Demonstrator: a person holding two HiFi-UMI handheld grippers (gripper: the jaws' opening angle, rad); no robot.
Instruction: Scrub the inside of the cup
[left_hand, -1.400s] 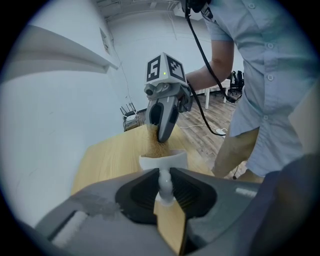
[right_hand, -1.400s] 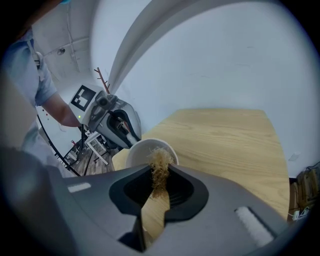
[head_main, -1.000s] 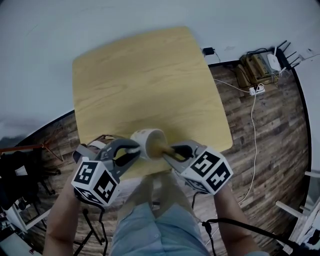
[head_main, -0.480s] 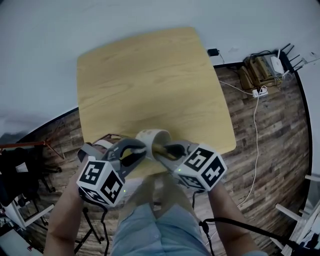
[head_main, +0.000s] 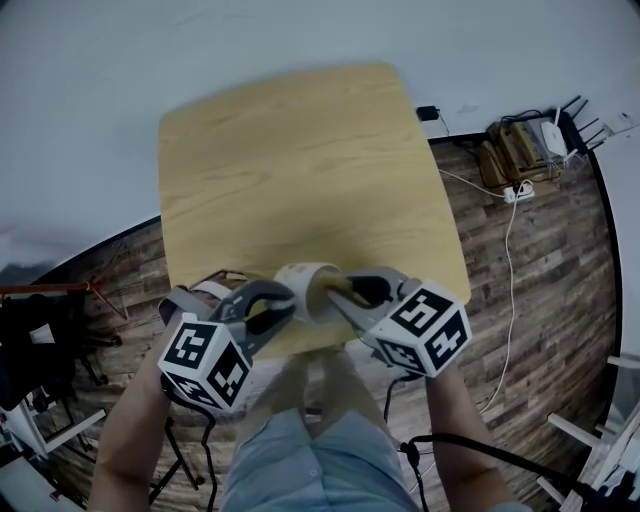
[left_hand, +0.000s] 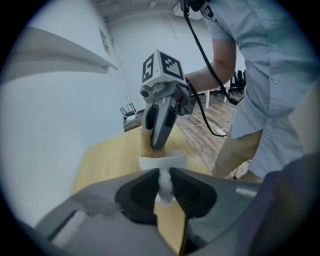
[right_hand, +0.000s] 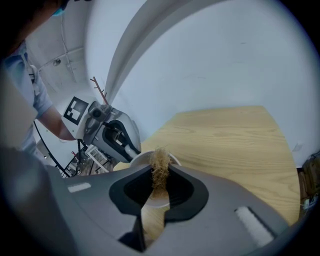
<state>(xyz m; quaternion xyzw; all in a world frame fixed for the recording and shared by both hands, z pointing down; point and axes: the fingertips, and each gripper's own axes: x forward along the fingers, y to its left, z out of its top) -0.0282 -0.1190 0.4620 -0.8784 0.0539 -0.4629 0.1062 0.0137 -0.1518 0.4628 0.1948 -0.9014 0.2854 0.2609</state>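
The left gripper's (head_main: 272, 306) jaws clamp the cup's (head_main: 304, 284) handle (left_hand: 165, 184), holding it over the surface's (head_main: 300, 170) 6 o'clock edge. The right gripper's (head_main: 347, 291) jaws pinch a brown scrubber (right_hand: 160, 168) pushed into the cup's mouth. Scrubbing looks under way, unfinished.

Your two grippers meet, low in front of you.
Your left gripper (head_main: 283, 306) is pinched on the cup (head_main: 305, 279) handle, and your right gripper (head_main: 338, 297) is clamped on the scrubber (right_hand: 160, 168), tips angled toward each other.
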